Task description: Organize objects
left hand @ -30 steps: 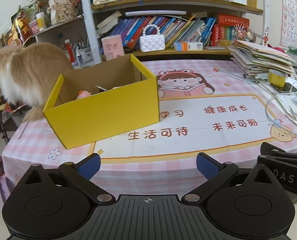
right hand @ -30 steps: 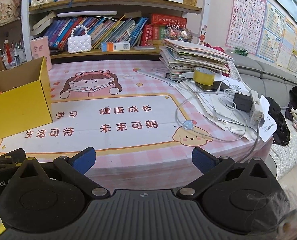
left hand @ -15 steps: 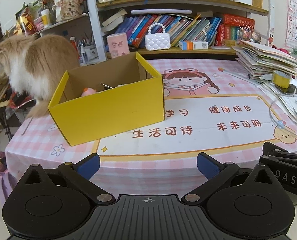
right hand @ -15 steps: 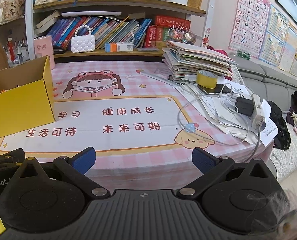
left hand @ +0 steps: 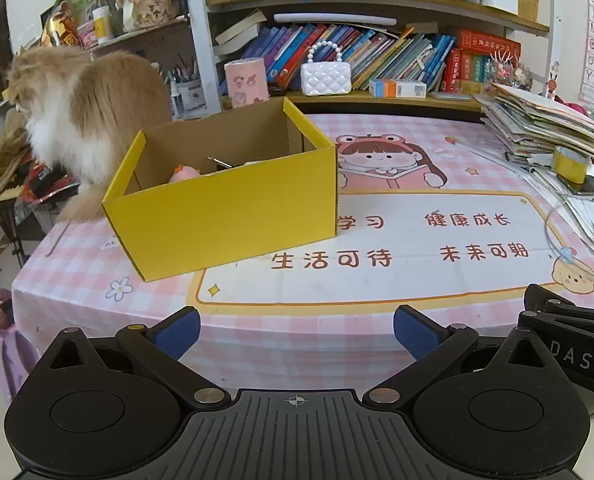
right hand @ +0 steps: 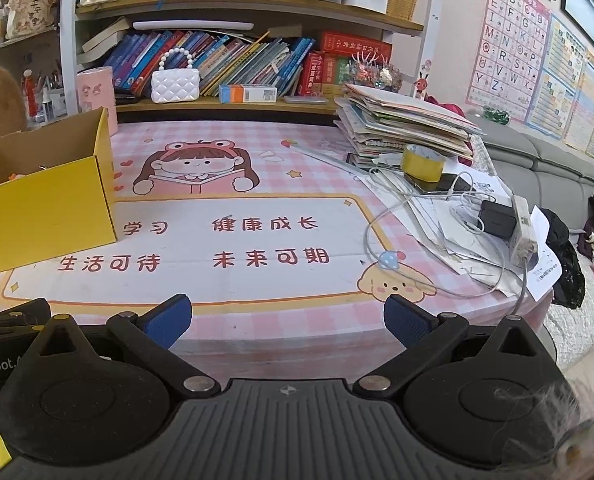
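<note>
A yellow cardboard box (left hand: 233, 216) stands open on the pink checked tablecloth (left hand: 377, 344), left of centre; it also shows in the right wrist view (right hand: 45, 216). A pink toy (left hand: 183, 173) and a thin metal piece lie inside it. My left gripper (left hand: 296, 332) is open and empty, held off the table's near edge. My right gripper (right hand: 287, 320) is open and empty, also off the near edge, right of the box. The right gripper's body (left hand: 569, 344) shows at the lower right of the left wrist view.
A fluffy orange and white cat (left hand: 85, 120) stands behind the box at the table's left edge. A stack of papers (right hand: 405, 124), a yellow tape roll (right hand: 423, 163), cables and a charger (right hand: 497, 220) fill the right side. Bookshelves (right hand: 237, 60) line the back.
Both grippers have drifted slightly, so the box and table appear shifted a little right in the left wrist view. The cat has turned its head. Both grippers stay open.
</note>
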The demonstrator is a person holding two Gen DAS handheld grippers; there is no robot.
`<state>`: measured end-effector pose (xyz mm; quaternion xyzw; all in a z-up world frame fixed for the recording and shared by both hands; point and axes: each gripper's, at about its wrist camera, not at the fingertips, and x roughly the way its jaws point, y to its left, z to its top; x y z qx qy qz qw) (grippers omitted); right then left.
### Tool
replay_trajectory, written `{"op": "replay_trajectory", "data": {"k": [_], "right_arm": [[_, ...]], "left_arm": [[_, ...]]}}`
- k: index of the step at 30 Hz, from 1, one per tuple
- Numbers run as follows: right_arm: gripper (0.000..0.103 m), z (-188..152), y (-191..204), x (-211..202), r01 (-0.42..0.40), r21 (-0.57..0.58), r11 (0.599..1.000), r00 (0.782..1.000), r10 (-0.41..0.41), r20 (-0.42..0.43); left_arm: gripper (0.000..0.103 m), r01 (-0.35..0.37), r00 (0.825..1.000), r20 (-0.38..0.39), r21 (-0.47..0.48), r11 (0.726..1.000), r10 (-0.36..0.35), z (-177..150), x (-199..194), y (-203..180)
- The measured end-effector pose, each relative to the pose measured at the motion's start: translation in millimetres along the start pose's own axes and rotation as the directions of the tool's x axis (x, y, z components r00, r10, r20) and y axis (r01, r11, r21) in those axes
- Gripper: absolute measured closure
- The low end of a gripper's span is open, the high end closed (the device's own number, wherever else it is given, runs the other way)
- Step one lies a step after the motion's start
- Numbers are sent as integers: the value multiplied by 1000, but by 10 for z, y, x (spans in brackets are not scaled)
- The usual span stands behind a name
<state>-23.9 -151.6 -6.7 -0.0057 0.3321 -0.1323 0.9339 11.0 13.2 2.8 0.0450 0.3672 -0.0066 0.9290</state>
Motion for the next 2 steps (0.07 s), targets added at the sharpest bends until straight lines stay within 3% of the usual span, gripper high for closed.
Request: {"op": "replay_trajectory", "data": {"k": [2], "right_arm": [[0,9,7,33,-4,-6,1000,1000,4,-8]], "left_arm": [[0,5,1000,-4,-9,1000,-5,14,20,8]]}}
